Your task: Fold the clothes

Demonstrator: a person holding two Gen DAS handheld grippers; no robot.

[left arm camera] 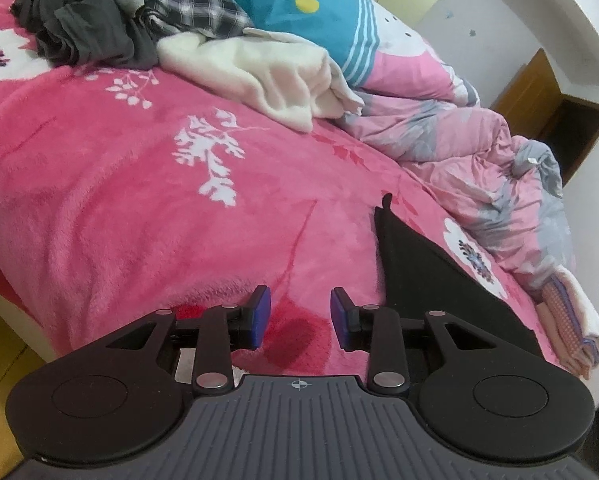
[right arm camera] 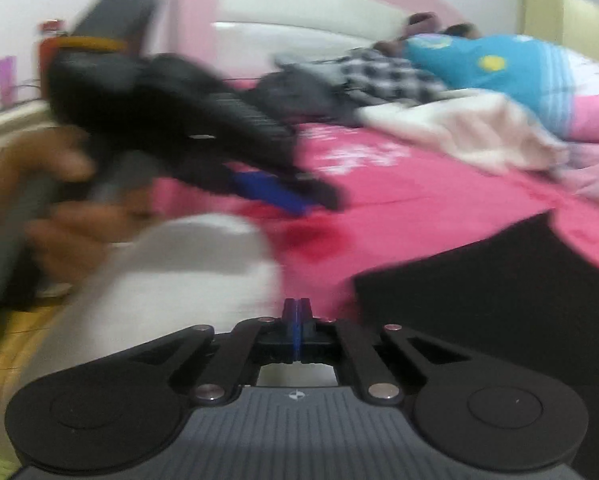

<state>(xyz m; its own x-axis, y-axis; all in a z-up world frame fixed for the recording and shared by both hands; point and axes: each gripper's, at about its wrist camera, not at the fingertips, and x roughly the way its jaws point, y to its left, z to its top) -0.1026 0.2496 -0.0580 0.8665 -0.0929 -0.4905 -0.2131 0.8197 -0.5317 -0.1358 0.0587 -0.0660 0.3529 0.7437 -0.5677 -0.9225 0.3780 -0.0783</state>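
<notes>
Our left gripper (left arm camera: 300, 316) stands partly open and empty over the pink fleece blanket (left arm camera: 139, 200); our right gripper (right arm camera: 296, 312), closed on nothing, sits beside the flat black garment (right arm camera: 499, 300).

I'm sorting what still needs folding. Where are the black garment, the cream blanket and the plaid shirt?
black garment (left arm camera: 431, 276): left wrist view, middle of the flat dark cloth.
cream blanket (left arm camera: 259, 76): left wrist view, centre of its bunched folds.
plaid shirt (left arm camera: 191, 4): left wrist view, checked fabric in the pile.

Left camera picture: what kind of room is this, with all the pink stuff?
Most likely a bedroom. There is a bed under a fuzzy pink blanket, a rumpled quilt along its side, and a pile of unfolded clothes waiting on top.
</notes>
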